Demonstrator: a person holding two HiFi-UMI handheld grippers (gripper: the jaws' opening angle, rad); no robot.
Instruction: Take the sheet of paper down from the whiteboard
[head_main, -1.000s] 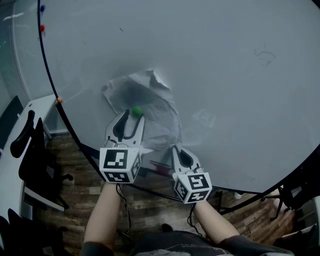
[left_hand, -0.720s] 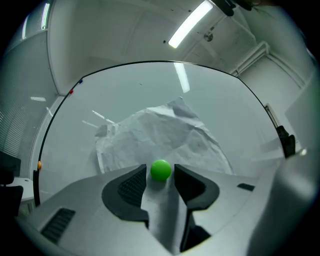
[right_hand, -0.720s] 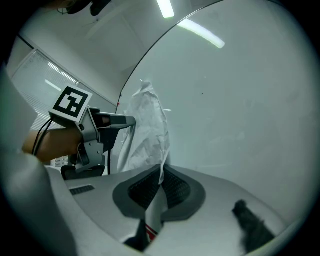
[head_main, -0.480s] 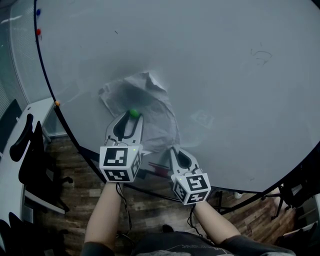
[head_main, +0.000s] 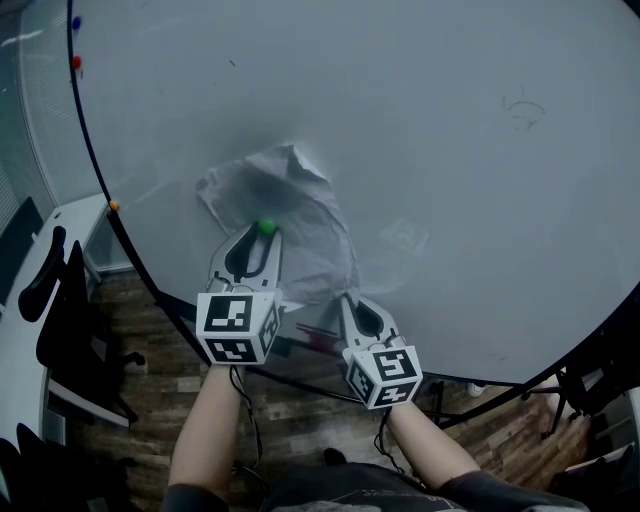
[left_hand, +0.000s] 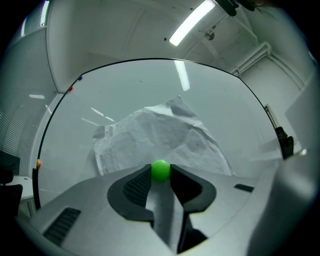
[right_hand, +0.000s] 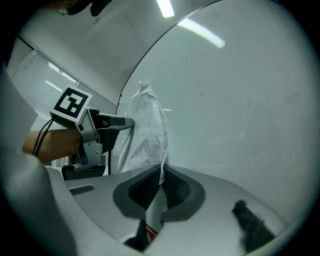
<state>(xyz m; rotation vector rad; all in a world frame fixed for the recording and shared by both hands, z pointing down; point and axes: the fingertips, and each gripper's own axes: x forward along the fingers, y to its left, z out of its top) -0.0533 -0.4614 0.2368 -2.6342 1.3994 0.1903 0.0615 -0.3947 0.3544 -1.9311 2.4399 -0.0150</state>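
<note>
Two tongs are at the crumpled sheet of paper (head_main: 300, 205), which hangs against the whiteboard (head_main: 460, 130). Your left tongs (left_hand: 160, 176) are closing on the green magnet (left_hand: 160, 169) that sits on it, pads touching both its sides. Your right tongs (right_hand: 161, 174) are clamped tight on the paper's lower edge.

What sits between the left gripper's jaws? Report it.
A green magnet, pinning the sheet of paper, sits between the left gripper's closing jaws and seems to touch both pads. The left gripper view shows it.

1 sheet (head_main: 310, 245), 1 grn magnet (head_main: 266, 227), 1 whiteboard (head_main: 450, 150)
</note>
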